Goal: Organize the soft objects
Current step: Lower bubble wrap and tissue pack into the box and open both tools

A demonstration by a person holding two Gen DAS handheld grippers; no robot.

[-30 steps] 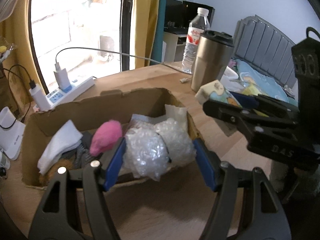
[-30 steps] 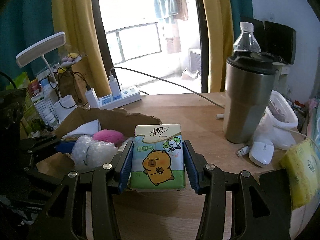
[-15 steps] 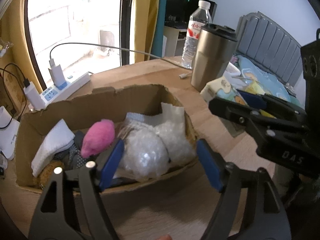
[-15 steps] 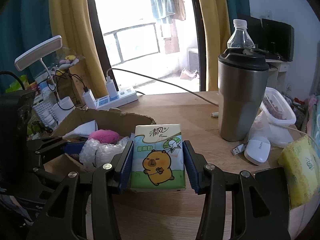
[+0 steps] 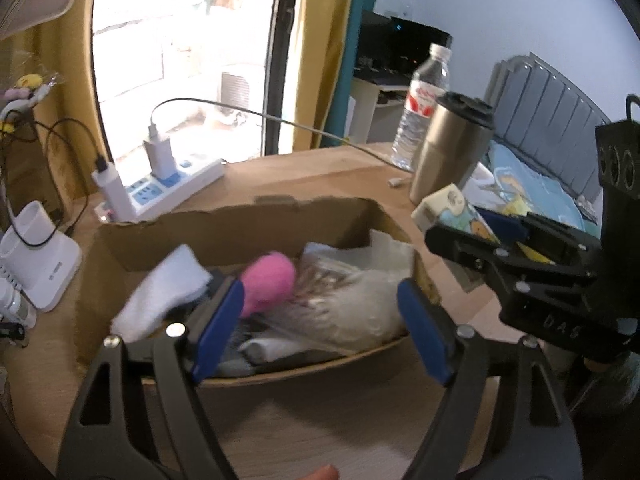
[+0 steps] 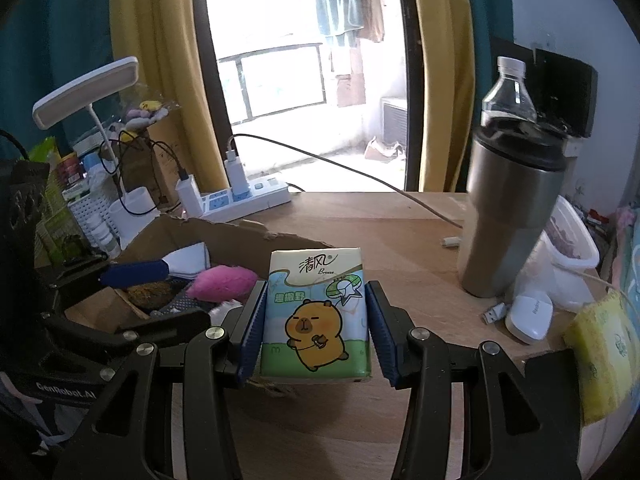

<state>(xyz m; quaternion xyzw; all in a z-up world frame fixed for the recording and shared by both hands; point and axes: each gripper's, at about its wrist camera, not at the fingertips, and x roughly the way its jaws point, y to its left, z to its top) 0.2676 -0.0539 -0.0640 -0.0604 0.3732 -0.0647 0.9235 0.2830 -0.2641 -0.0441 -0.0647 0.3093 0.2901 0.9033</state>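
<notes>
An open cardboard box (image 5: pixel 240 216) on the wooden desk holds a clear bubble-wrap bundle (image 5: pixel 352 304), a pink plush (image 5: pixel 268 280), a white cloth (image 5: pixel 168 288) and dark fabric. My left gripper (image 5: pixel 320 328) hovers over the box's near rim. Its jaws are opening, the blue pads stand clear of the bundle, and nothing is gripped. My right gripper (image 6: pixel 316 328) is shut on a tissue pack with a capybara picture (image 6: pixel 316 312), held upright just right of the box (image 6: pixel 224 232). A yellow tissue pack (image 6: pixel 604 344) lies at the desk's right edge.
A steel tumbler (image 6: pixel 512 216) and a water bottle (image 5: pixel 420 104) stand at the back right. Beside them are a white mouse (image 6: pixel 528 316) and a plastic tub (image 6: pixel 572 252). A power strip (image 5: pixel 172 188) with chargers lies behind the box, with a desk lamp (image 6: pixel 84 92) at the left.
The left gripper opened off the bubble-wrap bundle and drew back and up; the bundle now lies in the box. The right gripper kept still with the tissue pack.
</notes>
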